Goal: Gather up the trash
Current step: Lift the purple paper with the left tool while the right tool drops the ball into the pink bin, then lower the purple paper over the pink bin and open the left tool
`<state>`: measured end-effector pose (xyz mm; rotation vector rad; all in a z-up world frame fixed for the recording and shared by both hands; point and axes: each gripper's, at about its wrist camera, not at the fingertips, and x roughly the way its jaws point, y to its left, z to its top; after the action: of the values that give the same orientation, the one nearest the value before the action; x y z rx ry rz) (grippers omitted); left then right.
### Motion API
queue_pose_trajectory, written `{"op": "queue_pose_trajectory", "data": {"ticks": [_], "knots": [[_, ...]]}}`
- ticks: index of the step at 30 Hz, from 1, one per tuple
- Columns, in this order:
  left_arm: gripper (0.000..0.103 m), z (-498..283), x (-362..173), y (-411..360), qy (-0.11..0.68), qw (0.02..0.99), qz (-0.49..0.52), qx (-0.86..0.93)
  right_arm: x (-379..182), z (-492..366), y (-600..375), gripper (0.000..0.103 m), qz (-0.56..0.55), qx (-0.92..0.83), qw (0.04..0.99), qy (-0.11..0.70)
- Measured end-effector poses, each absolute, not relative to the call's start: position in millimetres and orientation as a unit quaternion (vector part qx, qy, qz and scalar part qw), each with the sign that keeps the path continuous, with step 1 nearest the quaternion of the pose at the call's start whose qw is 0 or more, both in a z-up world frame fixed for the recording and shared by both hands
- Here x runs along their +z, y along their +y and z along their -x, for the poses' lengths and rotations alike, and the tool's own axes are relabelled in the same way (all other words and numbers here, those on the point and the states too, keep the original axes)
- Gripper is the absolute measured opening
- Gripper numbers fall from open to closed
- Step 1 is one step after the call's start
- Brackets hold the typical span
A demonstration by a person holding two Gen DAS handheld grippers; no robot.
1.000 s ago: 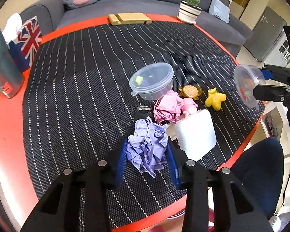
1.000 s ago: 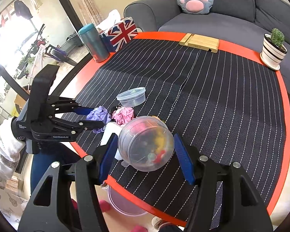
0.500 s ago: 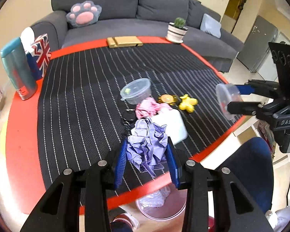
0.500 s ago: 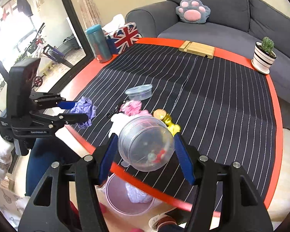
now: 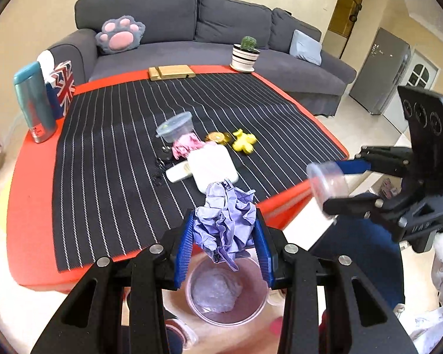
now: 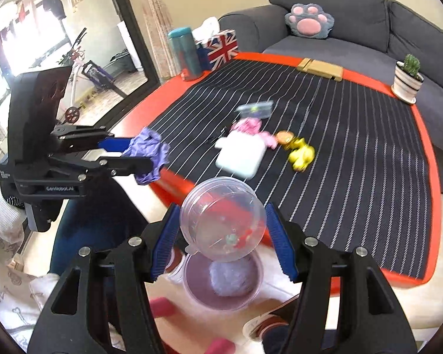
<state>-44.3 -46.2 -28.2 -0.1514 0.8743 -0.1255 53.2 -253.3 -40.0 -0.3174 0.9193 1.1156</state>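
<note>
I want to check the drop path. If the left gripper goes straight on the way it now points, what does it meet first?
Probably the round pink bin on the floor. The left gripper, shut on the crumpled purple paper ball, points down past the red table edge. Nothing else shows between them, though depth is unclear.

Living room around a red desk (image 5: pixel 29 206)
A grey sofa (image 5: pixel 174 23) carries a paw cushion (image 5: pixel 119 34); a potted cactus (image 5: pixel 246 53), teal bottle (image 5: pixel 34 103) and wooden stand (image 5: pixel 171 72) stand along the striped mat (image 5: pixel 109 147).

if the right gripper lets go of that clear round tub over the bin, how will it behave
The clear tub looks thin-walled, so probably light and slightly springy between the right gripper pads. It's round and tilted, so it may tumble. The pink bin below already holds a wad, likely cushioning it.
</note>
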Motion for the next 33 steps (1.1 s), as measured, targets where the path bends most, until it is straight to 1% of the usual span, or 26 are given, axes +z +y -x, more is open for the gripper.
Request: {"op": "queue_pose_trajectory", "data": {"ticks": [5,6,7,8,9,10,12,24,27,28,29,30,31,33], "knots": [[0.038,56,-34,-54,0.426,0.899,0.074,-0.069,-58,-36,-254,0.060,0.146,0.524,0.719,0.433],[0.038,58,-35,-55,0.428,0.898,0.074,-0.070,-60,-34,-253,0.062,0.145,0.527,0.716,0.434],[0.038,59,-36,-57,0.428,0.898,0.074,-0.070,-62,-33,-253,0.066,0.148,0.522,0.719,0.434],[0.038,60,-37,-58,0.429,0.897,0.074,-0.071,-63,-32,-253,0.076,0.148,0.520,0.722,0.433],[0.038,60,-38,-58,0.430,0.897,0.074,-0.072,-64,-32,-253,0.079,0.146,0.518,0.723,0.433],[0.038,61,-38,-59,0.431,0.897,0.073,-0.073,-64,-33,-253,0.080,0.142,0.515,0.725,0.435],[0.038,63,-39,-62,0.431,0.896,0.073,-0.074,-64,-35,-255,0.086,0.140,0.507,0.730,0.436],[0.038,63,-46,-77,0.444,0.889,0.055,-0.091,-54,-50,-274,0.089,0.117,0.480,0.758,0.427],[0.041,63,-48,-82,0.447,0.888,0.052,-0.097,-52,-53,-279,0.089,0.113,0.474,0.762,0.426],[0.045,62,-48,-83,0.448,0.887,0.049,-0.097,-51,-54,-282,0.089,0.112,0.472,0.764,0.425],[0.061,61,-48,-84,0.448,0.888,0.048,-0.097,-51,-55,-283,0.089,0.110,0.471,0.765,0.425],[0.072,61,-48,-85,0.446,0.888,0.049,-0.097,-50,-56,-285,0.089,0.109,0.469,0.767,0.425],[0.091,61,-48,-84,0.441,0.891,0.055,-0.095,-50,-57,-286,0.089,0.109,0.467,0.768,0.424],[0.091,59,-48,-82,0.440,0.891,0.063,-0.092,-50,-59,-287,0.091,0.106,0.465,0.770,0.424]]}}
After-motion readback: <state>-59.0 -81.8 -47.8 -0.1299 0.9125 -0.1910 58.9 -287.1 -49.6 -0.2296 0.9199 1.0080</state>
